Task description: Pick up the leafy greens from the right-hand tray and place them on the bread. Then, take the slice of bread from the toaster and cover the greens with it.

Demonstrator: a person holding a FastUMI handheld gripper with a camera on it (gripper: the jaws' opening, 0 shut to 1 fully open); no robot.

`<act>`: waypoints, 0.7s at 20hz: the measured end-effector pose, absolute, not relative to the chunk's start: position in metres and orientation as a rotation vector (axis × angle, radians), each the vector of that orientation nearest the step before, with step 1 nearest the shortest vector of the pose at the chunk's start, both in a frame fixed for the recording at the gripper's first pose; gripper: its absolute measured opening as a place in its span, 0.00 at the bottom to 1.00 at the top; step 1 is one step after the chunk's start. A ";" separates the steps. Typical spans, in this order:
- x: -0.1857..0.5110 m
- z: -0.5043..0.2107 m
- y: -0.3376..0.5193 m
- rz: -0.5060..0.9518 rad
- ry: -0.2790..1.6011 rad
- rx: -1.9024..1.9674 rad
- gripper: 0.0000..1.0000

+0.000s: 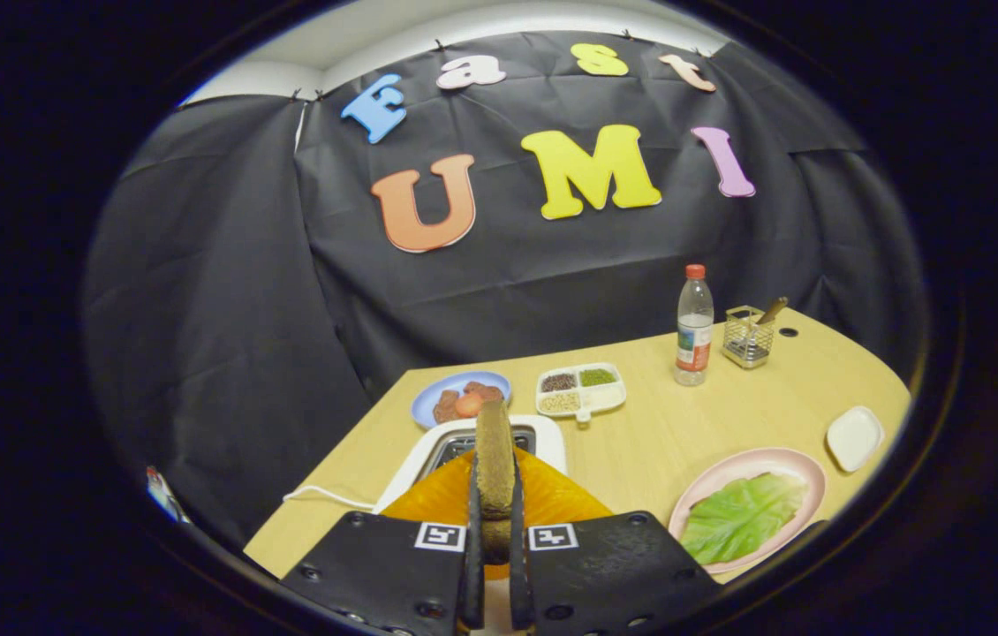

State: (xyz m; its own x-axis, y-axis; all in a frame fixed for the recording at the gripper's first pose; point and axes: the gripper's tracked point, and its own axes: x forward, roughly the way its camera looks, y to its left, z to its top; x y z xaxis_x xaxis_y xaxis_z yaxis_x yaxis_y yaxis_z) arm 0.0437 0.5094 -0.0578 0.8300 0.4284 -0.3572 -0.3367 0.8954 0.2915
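Our hand-held gripper [494, 495] clamps the bread slice [494, 459] edge-on; it may slip, missing greens [742, 515] at four o'clock.

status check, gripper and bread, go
Gripper shut on bread slice, held edge-on above toaster. Greens lie on pink plate. Nothing in the way.

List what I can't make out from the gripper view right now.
- Orange plate: whether bread or greens lie on it, hidden by the gripper and its bread slice.
- Toaster slots: largely behind the slice.
- Divided tray contents: too small.
- Pink plate: near rim cut off.
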 end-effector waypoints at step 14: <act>0.038 0.003 0.383 0.353 0.255 0.317 0.11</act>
State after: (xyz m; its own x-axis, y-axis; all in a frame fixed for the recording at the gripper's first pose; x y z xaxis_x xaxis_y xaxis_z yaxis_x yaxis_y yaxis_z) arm 0.0379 0.3834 0.0029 0.9074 0.3755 -0.1886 -0.2966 0.8903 0.3455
